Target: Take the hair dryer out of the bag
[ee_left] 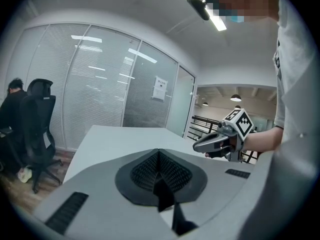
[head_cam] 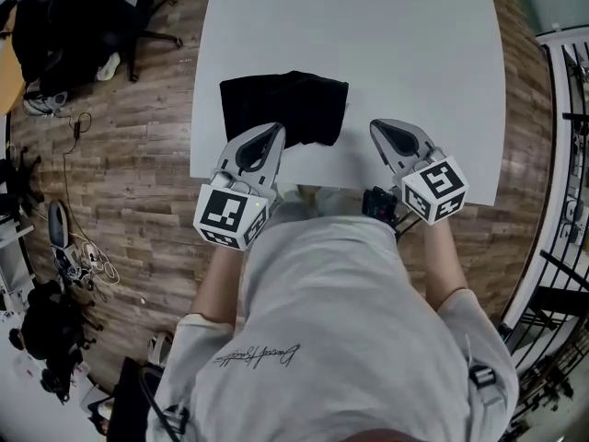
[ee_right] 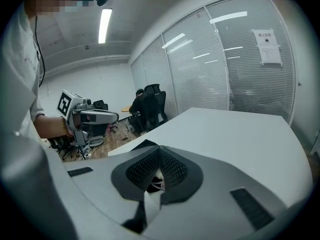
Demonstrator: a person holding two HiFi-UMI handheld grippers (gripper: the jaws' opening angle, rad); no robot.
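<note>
While I'm standing at the white worktop (head_cam: 368,44), both tongs are squeezed fully closed with nothing in them. Tip of the left tongs (head_cam: 272,134) sits over the near edge of the black bag (head_cam: 283,104), can't tell if it's actually touching. Over on the other side, the right tongs (head_cam: 380,129) are just right of the bag, near it but clear, above bare worktop. The bag lies right ahead of the left tongs, close to my edge of the worktop. As for the hair dryer, it's hidden and no view shows it.
</note>
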